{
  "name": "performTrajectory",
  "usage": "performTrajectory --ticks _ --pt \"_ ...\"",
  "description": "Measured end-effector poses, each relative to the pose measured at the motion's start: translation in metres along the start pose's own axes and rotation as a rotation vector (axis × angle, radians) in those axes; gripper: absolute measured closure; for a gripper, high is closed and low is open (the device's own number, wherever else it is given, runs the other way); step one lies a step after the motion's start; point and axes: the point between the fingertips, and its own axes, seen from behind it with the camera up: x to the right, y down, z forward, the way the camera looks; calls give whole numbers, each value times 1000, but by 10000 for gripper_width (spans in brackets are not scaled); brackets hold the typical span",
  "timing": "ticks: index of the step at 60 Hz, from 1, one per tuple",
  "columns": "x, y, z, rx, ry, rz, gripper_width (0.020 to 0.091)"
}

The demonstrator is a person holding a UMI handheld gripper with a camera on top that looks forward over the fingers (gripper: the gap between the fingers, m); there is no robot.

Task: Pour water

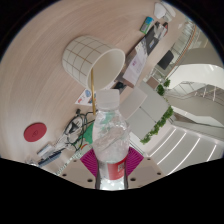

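**Bottle gripped and tipped, cup beyond its cap**

The gripper (pixel 110 163) has its jaws clenched on a clear plastic bottle (pixel 109 135) — the pink pads (pixel 88 160) press against its lower body from both sides. The bottle rises from between the jaws to a white cap (pixel 107 98). Just beyond the cap, a white cup (pixel 87 57) lies tipped over, its open mouth turned toward the bottle. Beside the bottle, on the worktop (pixel 55 100), sit tangled cables (pixel 72 127) and, farther off, a red round disc (pixel 36 131). Past the cup stands a dark monitor (pixel 149 42).
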Motion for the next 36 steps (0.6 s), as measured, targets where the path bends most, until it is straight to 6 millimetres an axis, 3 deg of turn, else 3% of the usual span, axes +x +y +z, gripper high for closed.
performTrajectory --ticks 12,17,18,22,25,27,29,32,36 --pt "-1 7 11 0 -8 56 791" --pt "5 19 17 3 -9 250 820" --pt "4 26 11 -15 16 324 791" --pt "19 53 21 -11 18 648 791" --pt "11 80 22 -44 12 982 792" --pt "-3 85 -3 -42 48 1241 779" --pt "-13 80 10 46 -48 1488 763" --pt "-35 70 1 131 -152 1865 747" --pt "-60 60 -9 229 -217 2144 660"
